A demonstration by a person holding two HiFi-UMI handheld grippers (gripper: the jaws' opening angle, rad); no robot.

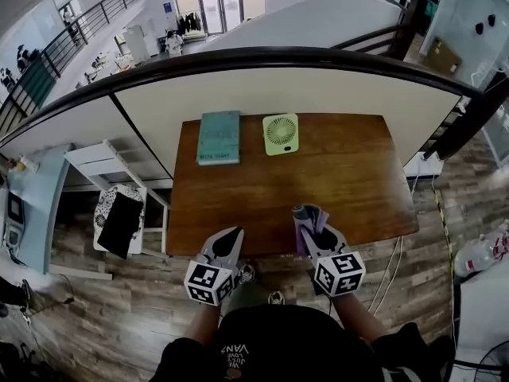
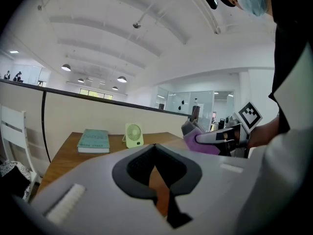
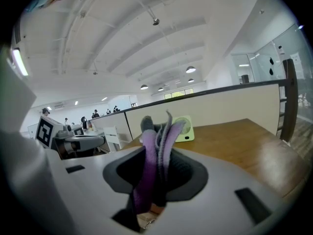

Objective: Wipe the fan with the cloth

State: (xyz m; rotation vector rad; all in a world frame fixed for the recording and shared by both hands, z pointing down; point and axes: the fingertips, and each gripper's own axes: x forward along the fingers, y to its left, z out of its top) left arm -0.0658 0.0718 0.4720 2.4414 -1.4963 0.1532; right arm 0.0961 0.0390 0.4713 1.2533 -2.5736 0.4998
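A small pale-green fan (image 1: 281,134) stands at the far side of the brown table (image 1: 334,181), also seen as the fan (image 2: 133,134) and the fan (image 3: 184,129) in the gripper views. My right gripper (image 1: 312,223) is shut on a folded purple and grey cloth (image 1: 307,216) over the table's near edge; the cloth (image 3: 155,153) sticks up between the jaws. My left gripper (image 1: 231,237) is shut and holds nothing, level with the right one at the near edge. Both are far short of the fan.
A teal book (image 1: 219,137) lies left of the fan. A curved partition wall with a dark rail (image 1: 262,58) runs behind the table. A white chair (image 1: 103,165) and a patterned stool (image 1: 118,217) stand to the left on the wooden floor.
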